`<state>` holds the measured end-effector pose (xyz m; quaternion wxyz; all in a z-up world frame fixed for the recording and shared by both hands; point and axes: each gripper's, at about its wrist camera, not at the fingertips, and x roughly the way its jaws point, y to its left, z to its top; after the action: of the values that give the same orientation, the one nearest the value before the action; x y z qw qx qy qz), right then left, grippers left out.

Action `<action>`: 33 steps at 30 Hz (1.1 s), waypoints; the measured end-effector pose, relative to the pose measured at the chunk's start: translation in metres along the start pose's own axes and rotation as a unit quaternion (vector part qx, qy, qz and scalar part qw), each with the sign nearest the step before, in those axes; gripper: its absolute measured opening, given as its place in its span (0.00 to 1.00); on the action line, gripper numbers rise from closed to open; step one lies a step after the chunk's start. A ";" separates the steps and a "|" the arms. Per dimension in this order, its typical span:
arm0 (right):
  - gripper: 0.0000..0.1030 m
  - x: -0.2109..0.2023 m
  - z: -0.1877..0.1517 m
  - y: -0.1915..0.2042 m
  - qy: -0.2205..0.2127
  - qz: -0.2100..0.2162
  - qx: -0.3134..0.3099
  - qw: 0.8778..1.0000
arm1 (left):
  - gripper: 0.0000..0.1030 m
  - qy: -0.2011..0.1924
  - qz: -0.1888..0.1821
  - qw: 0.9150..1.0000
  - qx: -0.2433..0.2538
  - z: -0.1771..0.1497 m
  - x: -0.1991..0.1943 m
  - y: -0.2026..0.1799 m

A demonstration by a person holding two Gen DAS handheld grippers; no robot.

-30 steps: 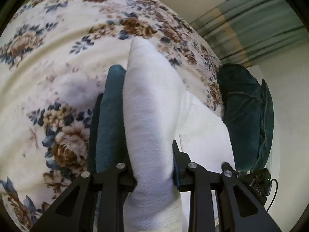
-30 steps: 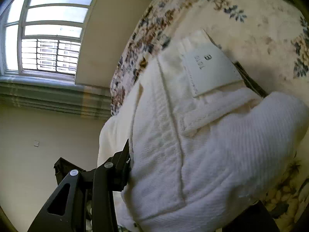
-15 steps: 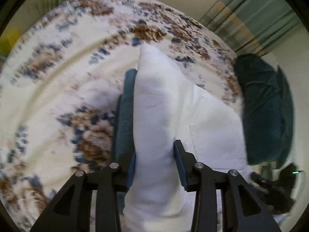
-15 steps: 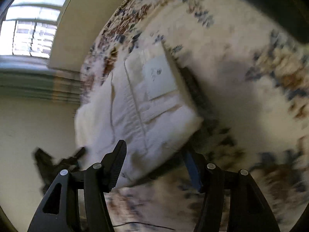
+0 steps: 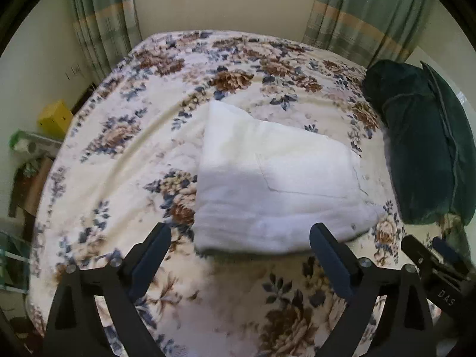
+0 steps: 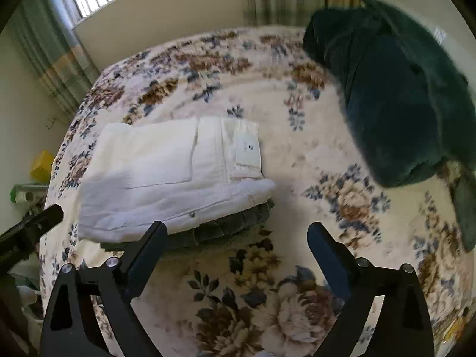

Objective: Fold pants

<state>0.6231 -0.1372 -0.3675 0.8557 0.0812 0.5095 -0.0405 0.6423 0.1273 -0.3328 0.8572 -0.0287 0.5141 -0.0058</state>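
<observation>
The white pants [image 5: 273,178] lie folded into a compact rectangle on the floral bedspread [image 5: 125,154]. In the right wrist view the pants [image 6: 166,175] rest on top of a dark folded garment [image 6: 220,226], with a white label patch facing up. My left gripper [image 5: 241,238] is open and empty, just short of the fold's near edge. My right gripper [image 6: 238,235] is open and empty, near the right end of the stack. The right gripper's body shows at the lower right of the left wrist view [image 5: 437,270], and the left gripper's shows at the left edge of the right wrist view [image 6: 29,229].
A dark green pillow or blanket [image 5: 422,148] lies on the bed's right side, also in the right wrist view [image 6: 386,95]. A yellow box [image 5: 55,117] and a cluttered side table [image 5: 26,154] stand left of the bed. Curtains [image 5: 357,15] hang behind.
Both grippers have opened and let go of the white pants, then pulled back. The pants now lie flat and folded on the bed.
</observation>
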 end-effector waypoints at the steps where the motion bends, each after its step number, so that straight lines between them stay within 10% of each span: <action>1: 1.00 -0.014 -0.003 0.001 -0.009 -0.009 -0.008 1.000 | 0.93 -0.006 0.002 1.000 0.003 -0.004 -0.012 -0.003; 33: 1.00 -0.510 -0.198 -0.059 -0.230 0.034 -0.090 0.968 | 0.96 -0.197 0.058 0.979 0.001 -0.181 -0.389 -0.048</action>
<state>0.1992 -0.1669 -0.0175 0.9545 0.0100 0.2975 0.0168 0.3004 0.0865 -0.0729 0.9407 0.0016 0.3357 0.0489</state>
